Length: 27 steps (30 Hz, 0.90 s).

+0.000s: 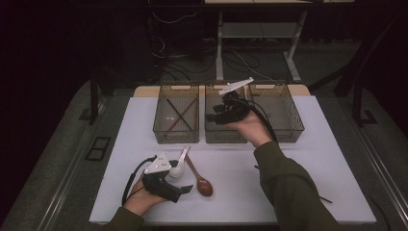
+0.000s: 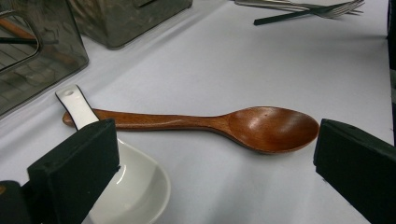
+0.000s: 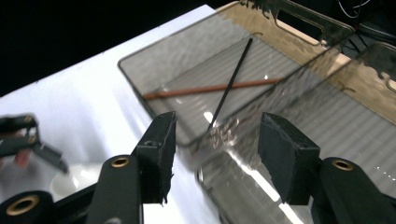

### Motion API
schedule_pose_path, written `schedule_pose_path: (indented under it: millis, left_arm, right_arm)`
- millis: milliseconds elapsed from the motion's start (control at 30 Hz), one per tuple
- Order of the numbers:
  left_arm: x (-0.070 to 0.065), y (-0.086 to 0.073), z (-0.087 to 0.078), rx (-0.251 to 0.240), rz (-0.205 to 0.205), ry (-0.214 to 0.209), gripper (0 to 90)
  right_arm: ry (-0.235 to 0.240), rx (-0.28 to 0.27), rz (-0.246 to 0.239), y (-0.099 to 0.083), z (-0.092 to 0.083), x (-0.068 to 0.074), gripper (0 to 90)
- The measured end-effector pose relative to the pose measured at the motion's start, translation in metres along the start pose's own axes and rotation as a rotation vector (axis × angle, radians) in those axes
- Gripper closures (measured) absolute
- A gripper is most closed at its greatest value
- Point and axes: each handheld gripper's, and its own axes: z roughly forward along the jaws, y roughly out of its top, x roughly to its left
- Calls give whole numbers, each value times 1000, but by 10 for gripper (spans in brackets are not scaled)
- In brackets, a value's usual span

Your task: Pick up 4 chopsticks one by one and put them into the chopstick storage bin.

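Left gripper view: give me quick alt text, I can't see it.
A wooden spoon lies on the white table between the left gripper's open jaws, its handle crossed by a white ceramic spoon. Smoky bins stand behind.

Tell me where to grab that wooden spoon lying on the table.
Grip the wooden spoon at mid-handle, coming from above with jaws across it. The handle is slim and lies flat; its far end sits under the white spoon, and the bowl is wider. The left tool is nearest.

No legible txt or labels
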Motion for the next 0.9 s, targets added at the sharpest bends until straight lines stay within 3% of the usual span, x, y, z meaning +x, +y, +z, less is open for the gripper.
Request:
schedule_pose_path:
  millis: [133, 267, 467, 667, 900]
  left_arm:
    - [0, 0, 0, -1, -5, 1, 0]
    - [1, 0, 0, 2, -3, 2, 0]
    - [2, 0, 0, 5, 1, 3, 0]
    - [2, -1, 1, 10, 2, 5, 0]
    - [2, -1, 2, 11, -1, 6, 0]
  right_arm:
    - [-1, -15, 4, -13, -20, 0, 481]
    - [17, 4, 1, -29, -38, -1, 498]
    - [3, 32, -34, -52, -64, -3, 560]
    - [-18, 61, -68, -76, -84, -5, 600]
    - [-17, 83, -59, -109, -101, -9, 619]
